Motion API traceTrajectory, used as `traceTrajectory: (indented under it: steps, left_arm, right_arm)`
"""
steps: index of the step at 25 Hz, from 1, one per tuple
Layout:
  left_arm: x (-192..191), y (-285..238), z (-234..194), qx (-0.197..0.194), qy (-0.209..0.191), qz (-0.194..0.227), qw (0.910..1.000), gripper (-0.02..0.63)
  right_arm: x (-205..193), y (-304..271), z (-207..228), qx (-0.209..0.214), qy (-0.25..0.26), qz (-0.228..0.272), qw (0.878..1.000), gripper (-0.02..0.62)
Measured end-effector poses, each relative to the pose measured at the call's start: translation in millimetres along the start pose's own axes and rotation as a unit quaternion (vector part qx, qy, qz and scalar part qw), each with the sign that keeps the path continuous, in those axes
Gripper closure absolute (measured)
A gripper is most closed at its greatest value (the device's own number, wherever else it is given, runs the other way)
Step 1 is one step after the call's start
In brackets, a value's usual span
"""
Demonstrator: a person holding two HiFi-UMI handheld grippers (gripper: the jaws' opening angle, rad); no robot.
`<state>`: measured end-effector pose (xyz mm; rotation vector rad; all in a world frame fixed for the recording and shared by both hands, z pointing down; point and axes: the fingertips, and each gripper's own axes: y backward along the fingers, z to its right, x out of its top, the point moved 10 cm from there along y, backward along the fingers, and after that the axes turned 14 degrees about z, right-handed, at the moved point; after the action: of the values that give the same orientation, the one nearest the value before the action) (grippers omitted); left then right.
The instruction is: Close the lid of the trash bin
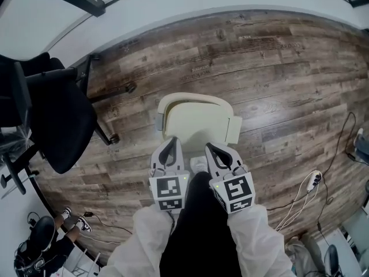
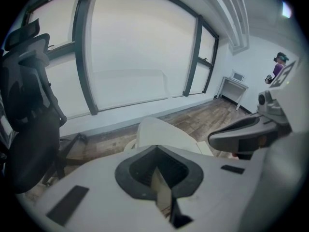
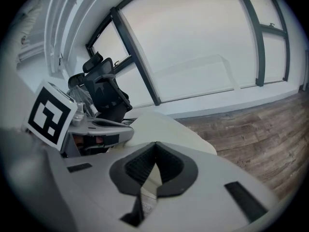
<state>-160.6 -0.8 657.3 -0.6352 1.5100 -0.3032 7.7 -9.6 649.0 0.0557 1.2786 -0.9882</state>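
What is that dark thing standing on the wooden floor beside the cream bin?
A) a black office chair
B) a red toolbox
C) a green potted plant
A: the head view shows a black office chair on a wheeled base, left of the trash bin.

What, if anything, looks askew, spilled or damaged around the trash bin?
Nothing stands out. The trash bin stands upright on the wood floor with nothing spilled around it. The left claw and right claw are shut near its front edge. Loose cables lie to its right.
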Motion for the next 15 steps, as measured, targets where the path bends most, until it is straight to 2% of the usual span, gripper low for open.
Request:
traceTrajectory:
  steps: [15]
  left_arm:
    - [-39, -31, -30, 0.008, 0.005, -0.035, 0.9993, 0.598]
  right_arm:
    - [-15, -13, 0, -0.001, -0.011, -0.016, 1.000, 0.572]
